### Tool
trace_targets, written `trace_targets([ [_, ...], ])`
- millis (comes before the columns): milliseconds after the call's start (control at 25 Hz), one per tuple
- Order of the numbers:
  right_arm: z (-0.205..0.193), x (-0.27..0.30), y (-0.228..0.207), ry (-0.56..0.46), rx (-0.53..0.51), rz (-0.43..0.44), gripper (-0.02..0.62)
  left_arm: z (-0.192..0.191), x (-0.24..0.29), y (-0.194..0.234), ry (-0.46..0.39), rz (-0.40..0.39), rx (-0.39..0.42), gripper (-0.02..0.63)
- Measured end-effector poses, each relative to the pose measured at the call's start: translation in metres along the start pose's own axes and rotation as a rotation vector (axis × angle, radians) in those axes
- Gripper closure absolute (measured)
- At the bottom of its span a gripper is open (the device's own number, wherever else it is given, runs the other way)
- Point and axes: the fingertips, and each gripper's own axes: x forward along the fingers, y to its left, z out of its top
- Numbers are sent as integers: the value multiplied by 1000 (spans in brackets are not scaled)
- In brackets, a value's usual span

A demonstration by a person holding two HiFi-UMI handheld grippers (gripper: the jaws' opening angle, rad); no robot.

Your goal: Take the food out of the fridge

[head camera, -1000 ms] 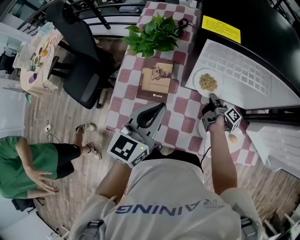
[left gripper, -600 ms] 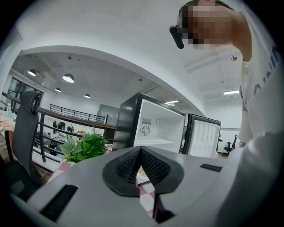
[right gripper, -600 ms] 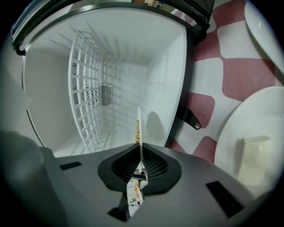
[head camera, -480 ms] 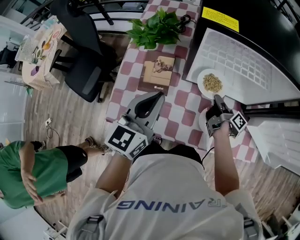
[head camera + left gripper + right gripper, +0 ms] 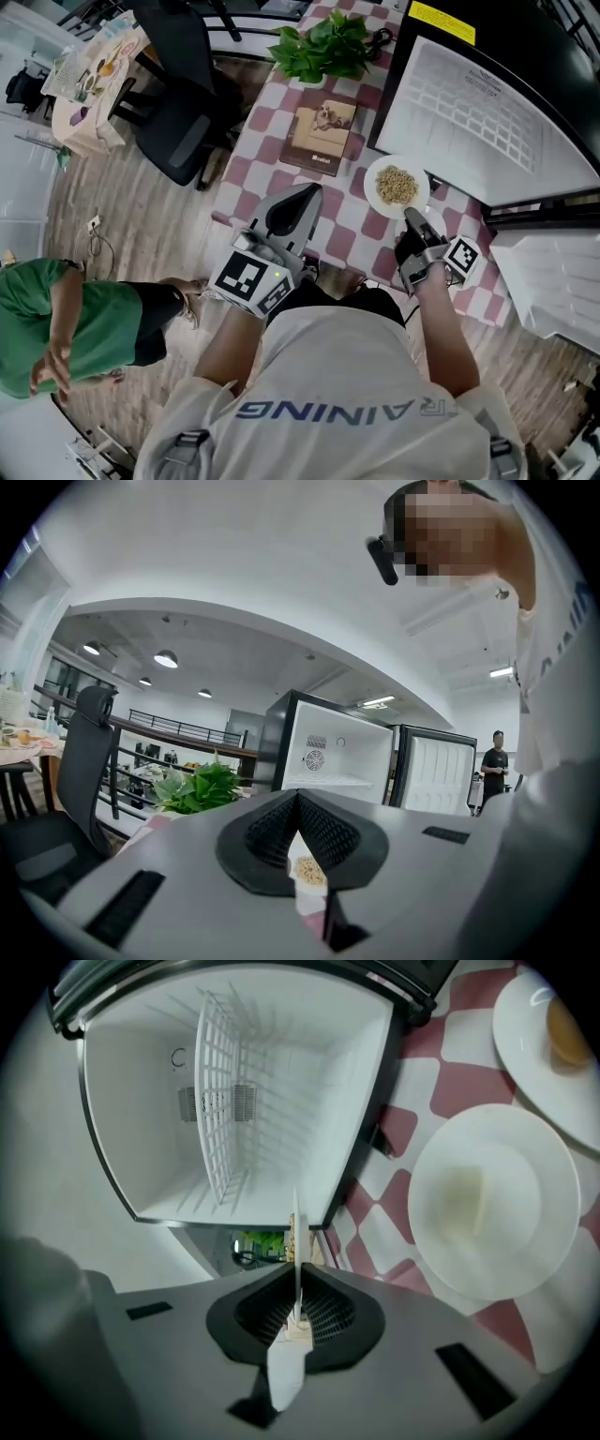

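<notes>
A white plate of pale grains (image 5: pixel 396 186) hangs over the checkered table (image 5: pixel 262 178), just outside the open fridge (image 5: pixel 478 103). My right gripper (image 5: pixel 412 220) is shut on the plate's near rim. In the right gripper view the plate (image 5: pixel 295 1232) shows edge-on between the jaws of the right gripper (image 5: pixel 297 1312). My left gripper (image 5: pixel 302 197) is shut and empty, held level over the table's near edge. In the left gripper view, the left gripper (image 5: pixel 298 803) shows the grains (image 5: pixel 309 869) past its jaws. The fridge's interior (image 5: pixel 244 1101) holds only a wire shelf.
An empty white plate (image 5: pixel 492 1206) and a plate with something orange-brown (image 5: pixel 553 1030) lie on the table by the fridge. A book (image 5: pixel 322 136) and a potted plant (image 5: pixel 323 47) sit further back. An office chair (image 5: pixel 187 103) and a person in green (image 5: pixel 66 328) are at the left.
The right gripper has drawn the plate of grains away from the fridge's mouth to above the checkered table. The left gripper has shifted a little.
</notes>
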Motion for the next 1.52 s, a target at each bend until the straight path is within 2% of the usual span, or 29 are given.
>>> trace_targets([
  [240, -48, 21, -24, 144, -21, -52, 561, -4, -22, 1, -11, 49, 2, 601],
  [400, -74, 35, -40, 202, -13, -93, 561, -7, -36, 4, -10, 73, -1, 601],
  [680, -90, 46, -68, 242, -35, -150, 561, -16, -51, 13, -11, 111, -9, 601],
  [960, -88, 45, -80, 239, -61, -196, 561, -17, -53, 13, -3, 112, -17, 601],
  [1160, -88, 47, -84, 246, -164, -231, 552, -19, -52, 13, 5, 105, -17, 601],
  [1360, -93, 50, -85, 310, -304, -265, 409, -19, -50, 12, 12, 97, -17, 601],
  [1520, -101, 50, -90, 407, -516, -328, 356, -19, -46, 12, 18, 86, -14, 601],
])
